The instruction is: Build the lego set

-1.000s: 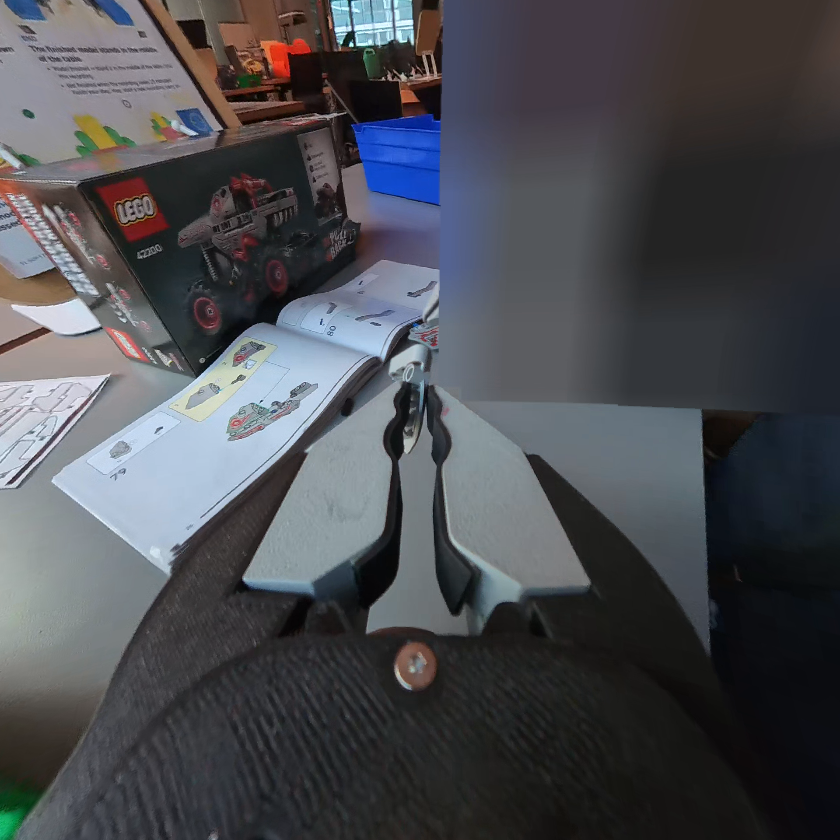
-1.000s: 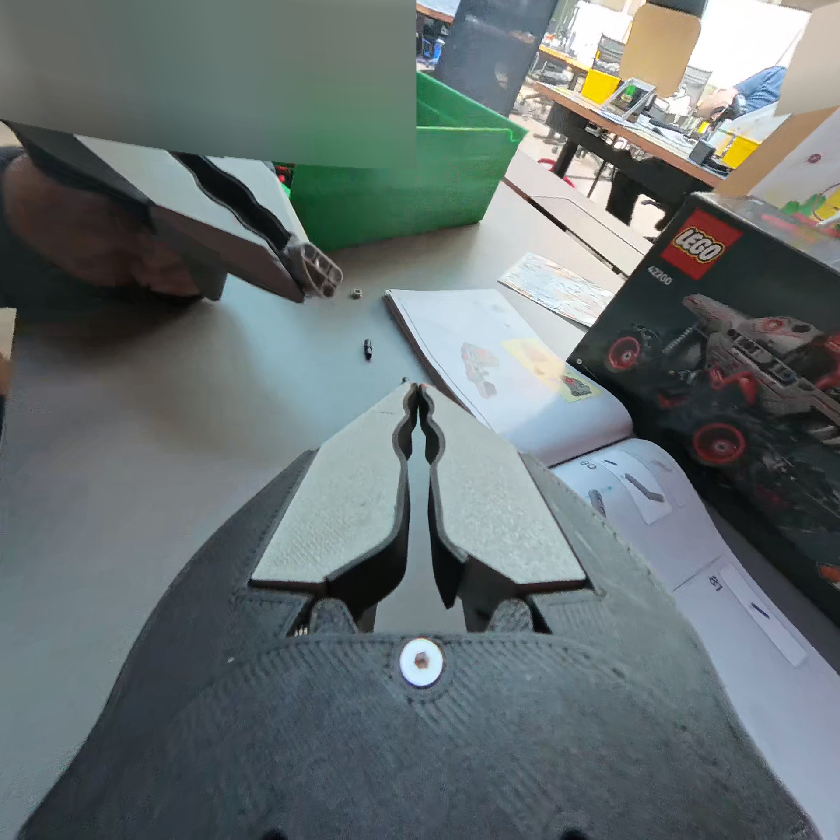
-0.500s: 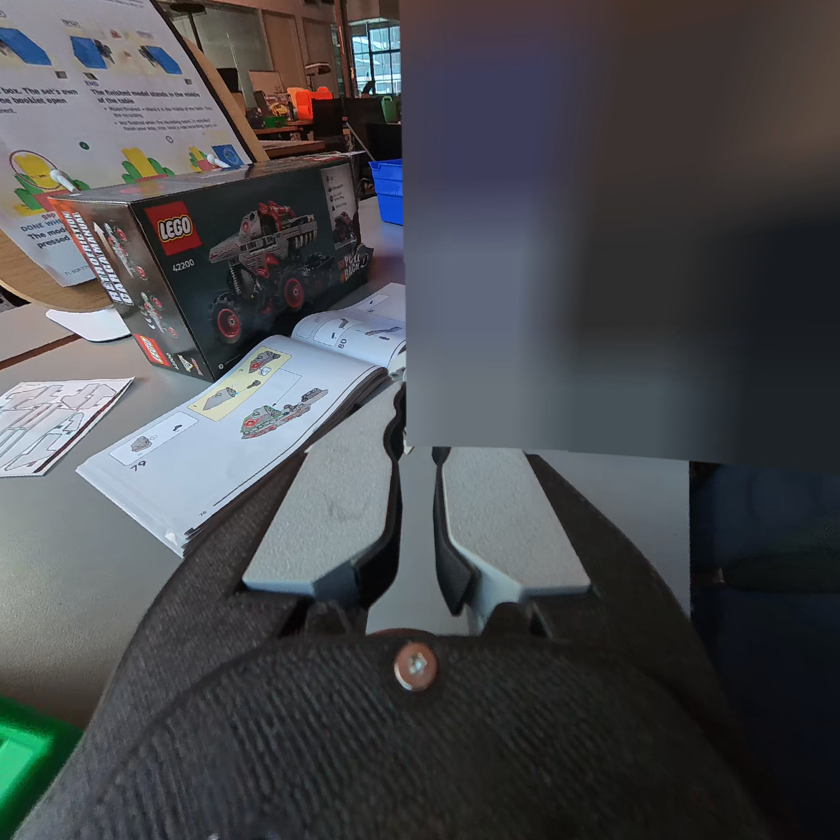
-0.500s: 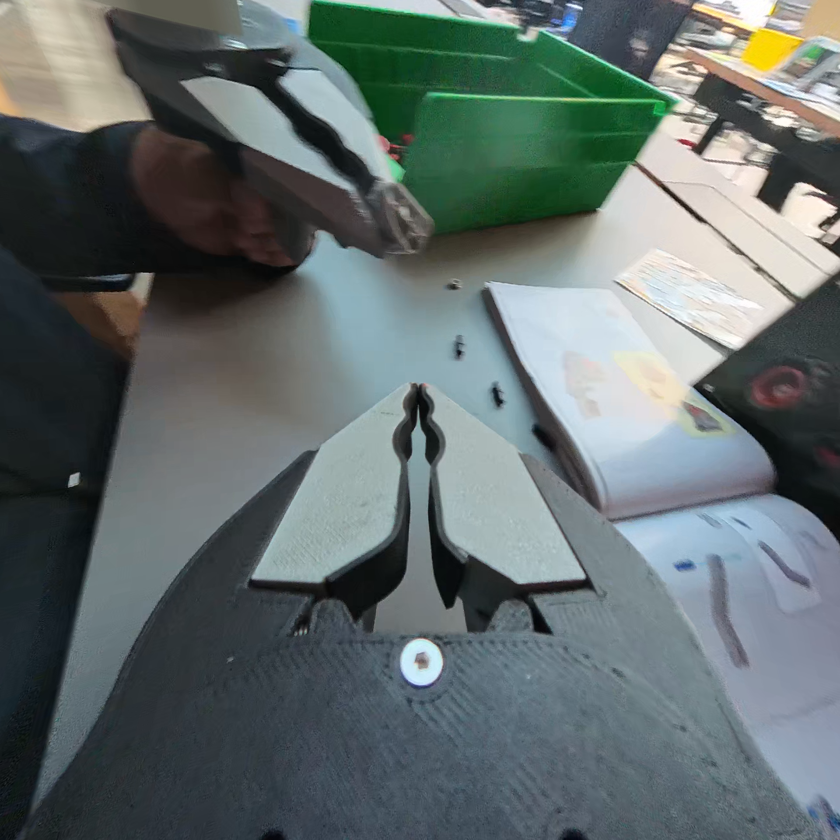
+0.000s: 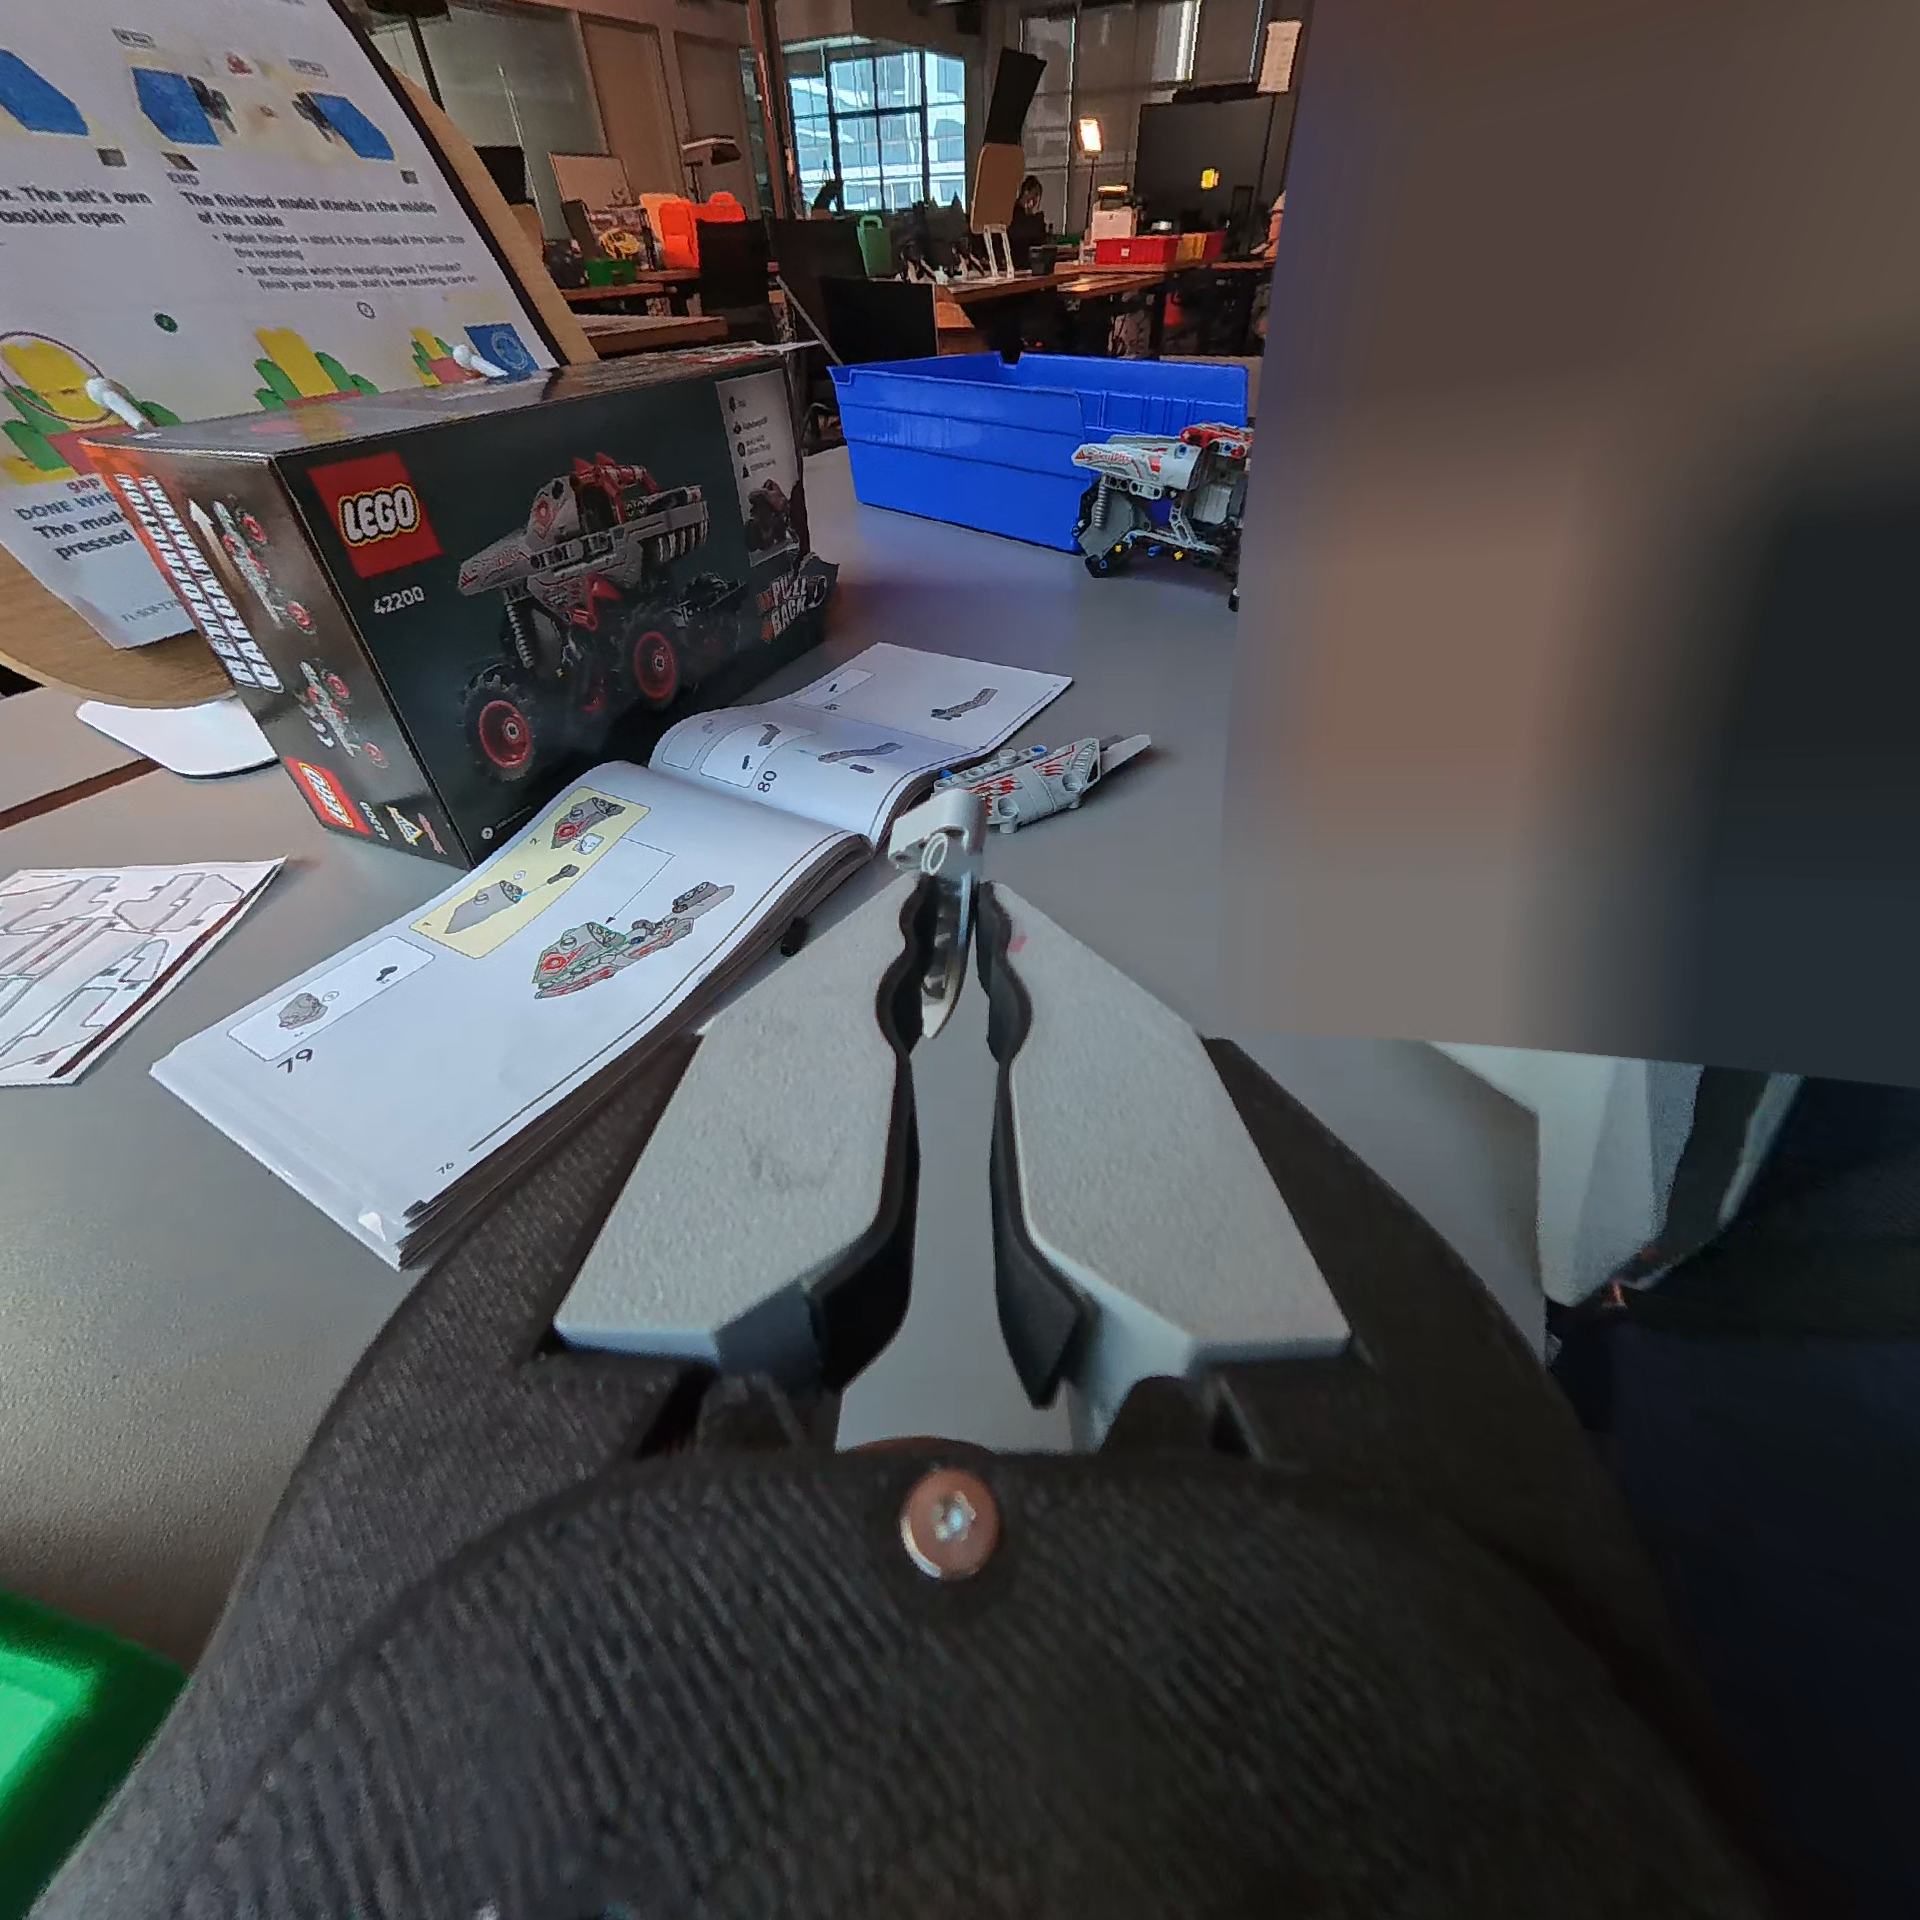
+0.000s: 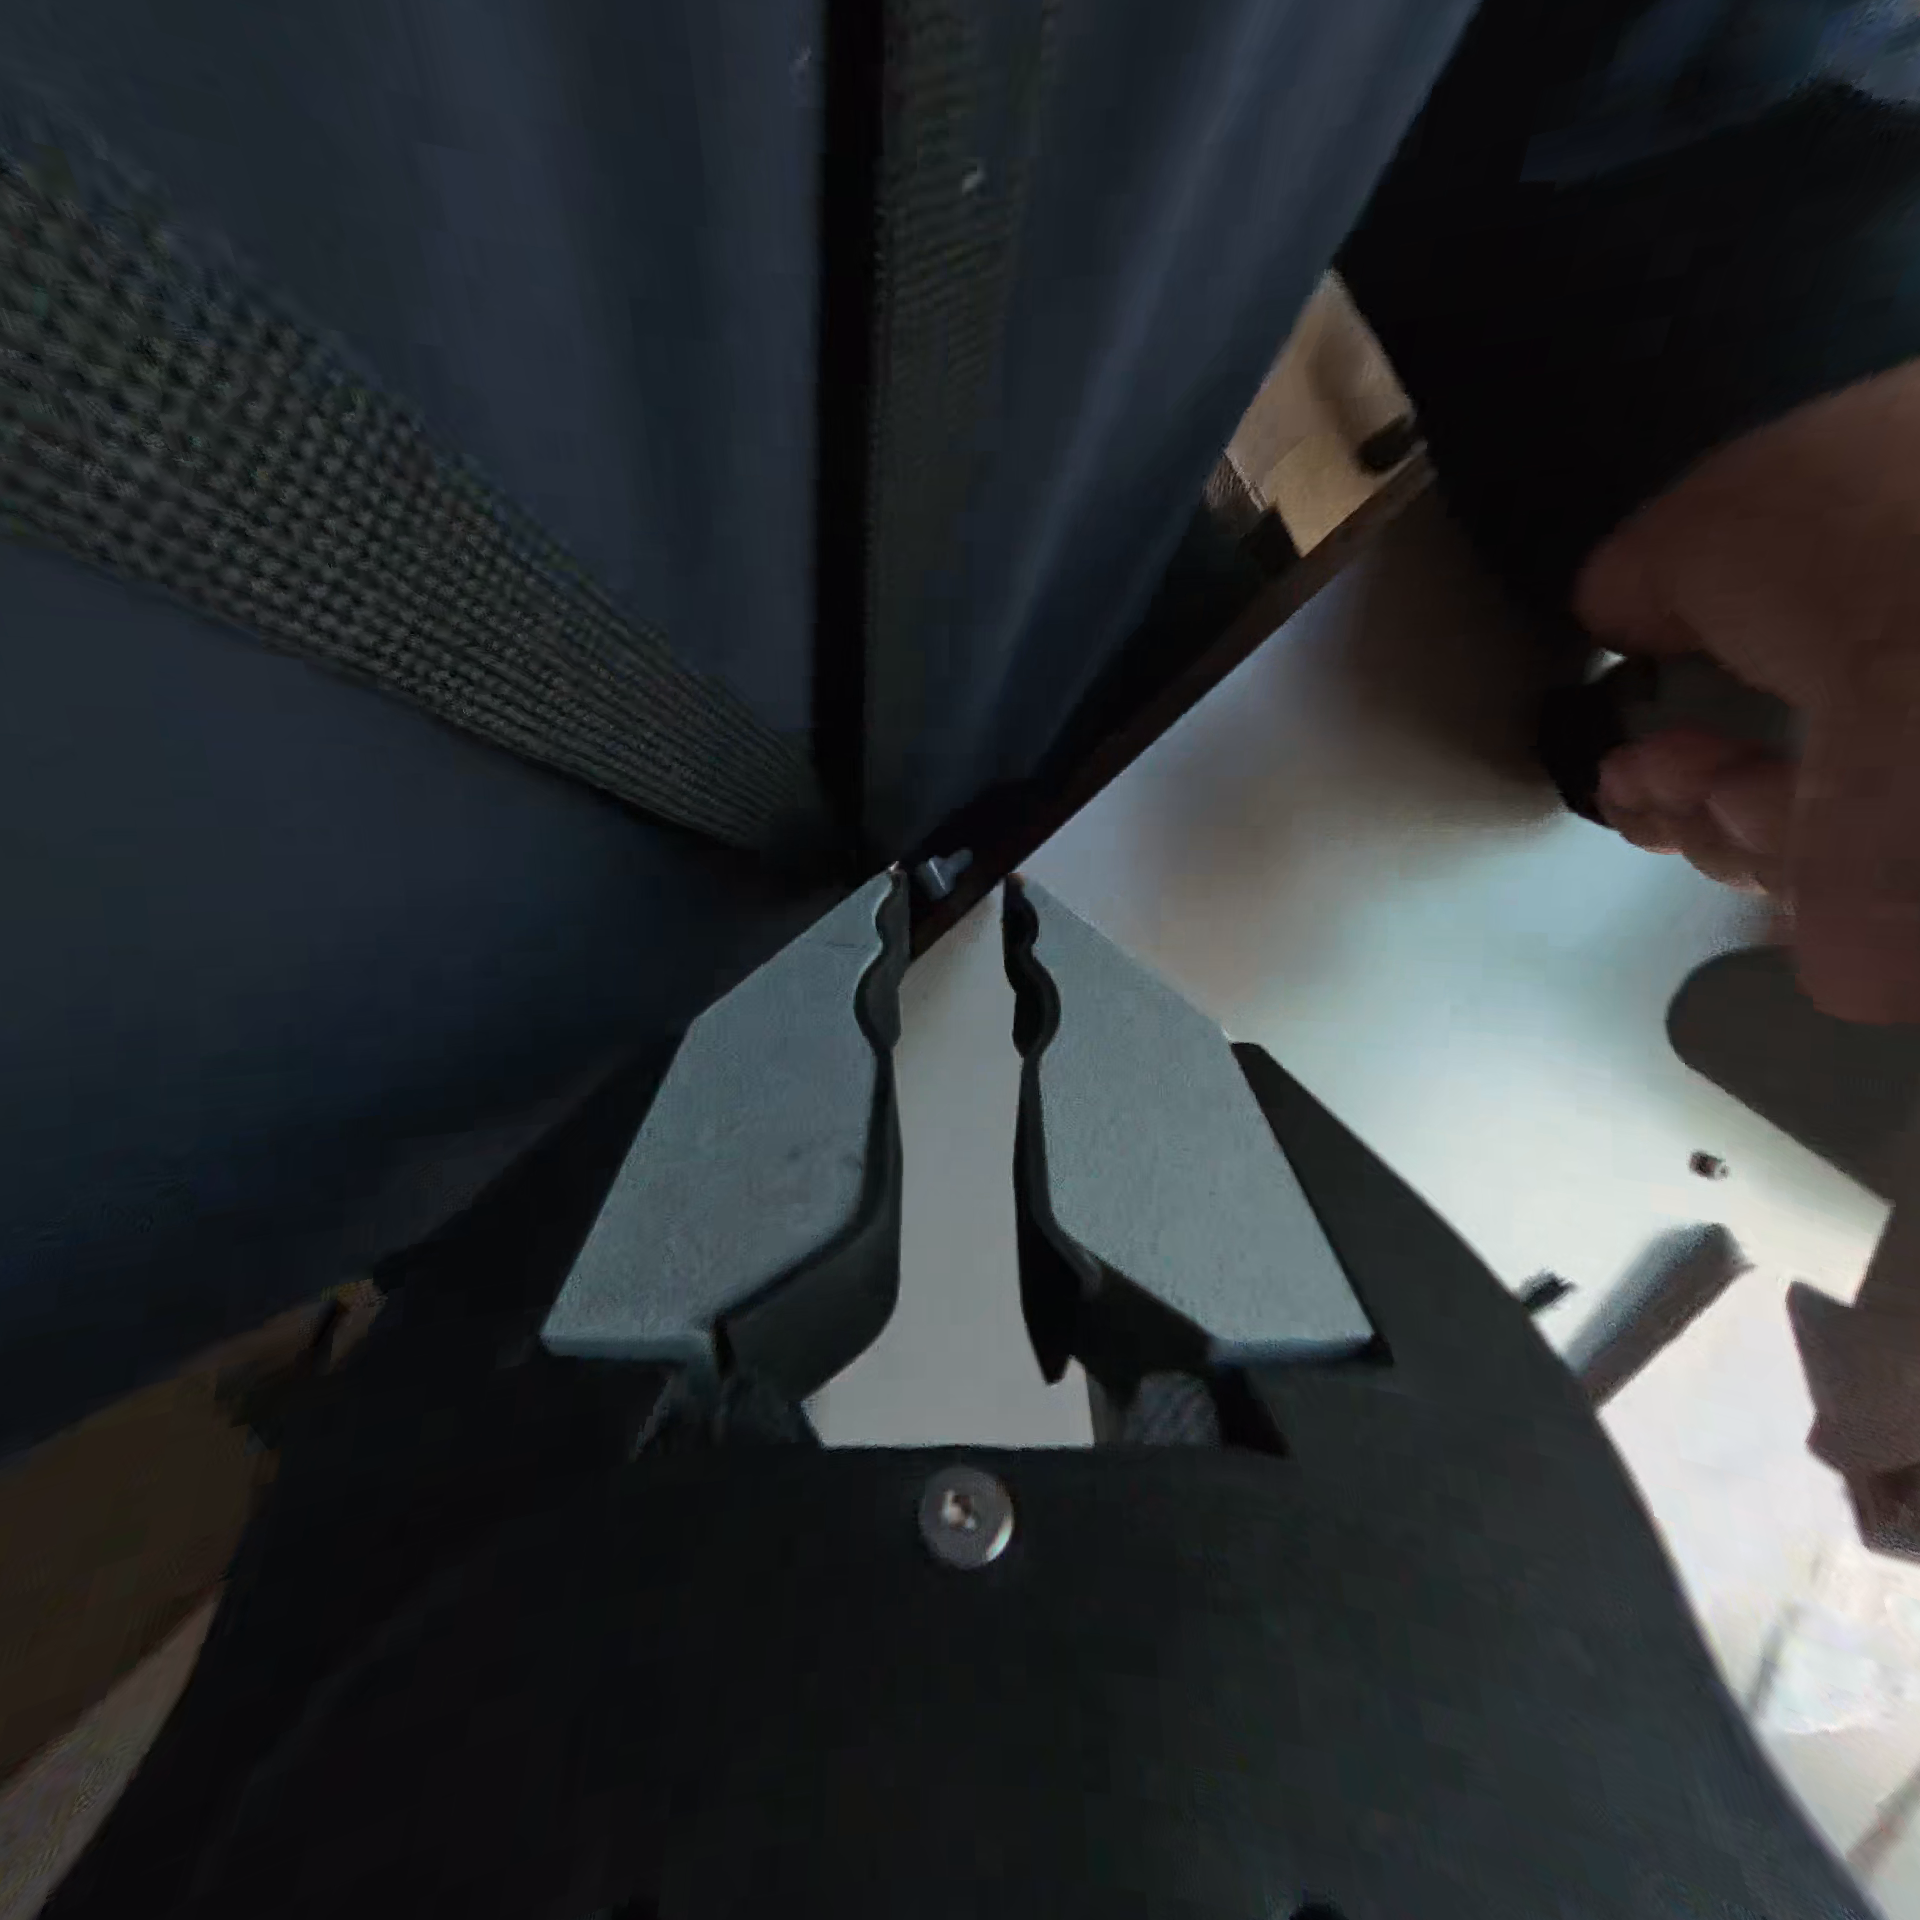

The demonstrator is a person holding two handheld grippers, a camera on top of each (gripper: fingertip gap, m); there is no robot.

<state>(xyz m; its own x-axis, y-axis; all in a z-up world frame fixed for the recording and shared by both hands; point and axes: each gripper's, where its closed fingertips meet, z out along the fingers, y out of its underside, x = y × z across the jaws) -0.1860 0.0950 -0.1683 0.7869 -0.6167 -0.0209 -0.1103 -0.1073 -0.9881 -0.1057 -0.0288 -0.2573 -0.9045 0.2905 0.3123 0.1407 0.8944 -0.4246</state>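
Now right gripper (image 6: 951, 894) parted, swung toward dark clothing (image 6: 416, 312).

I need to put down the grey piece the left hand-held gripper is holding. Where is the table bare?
Bare table lies left of the booklet, between the sticker sheet and green bin. Another patch sits between the box, blue bin and model. Crowded: around the booklet's right edge, by the panel.
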